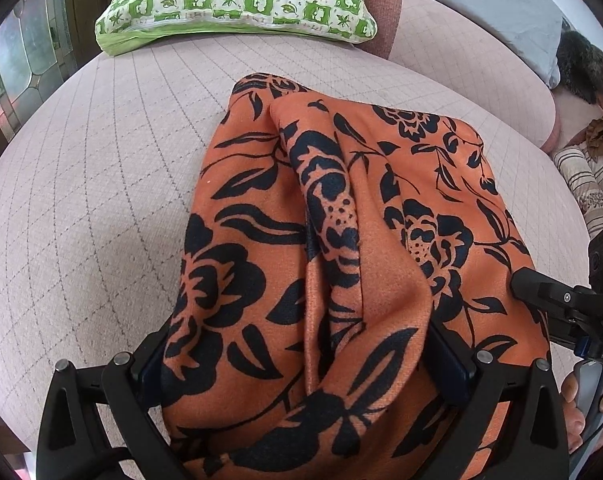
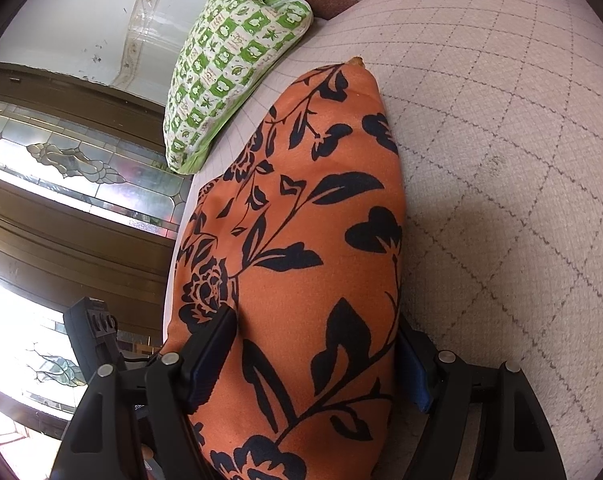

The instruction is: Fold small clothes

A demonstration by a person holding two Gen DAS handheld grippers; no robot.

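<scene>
An orange garment with a black flower print (image 1: 341,184) lies bunched on the pink quilted bed (image 1: 81,200). My left gripper (image 1: 301,360) is shut on a thick fold of it, and cloth hides most of both fingers. The right gripper's tip (image 1: 541,284) touches the garment's right edge in the left wrist view. In the right wrist view the same garment (image 2: 309,220) fills the space between the fingers of my right gripper (image 2: 317,360), which is shut on it; the cloth stretches away toward its far corner.
A green and white patterned pillow (image 1: 237,0) lies at the bed's far edge and also shows in the right wrist view (image 2: 229,56). A grey pillow (image 1: 501,12) and striped bedding (image 1: 585,184) lie at the right. Dark wooden doors with glass panes (image 2: 73,168) stand beyond the bed.
</scene>
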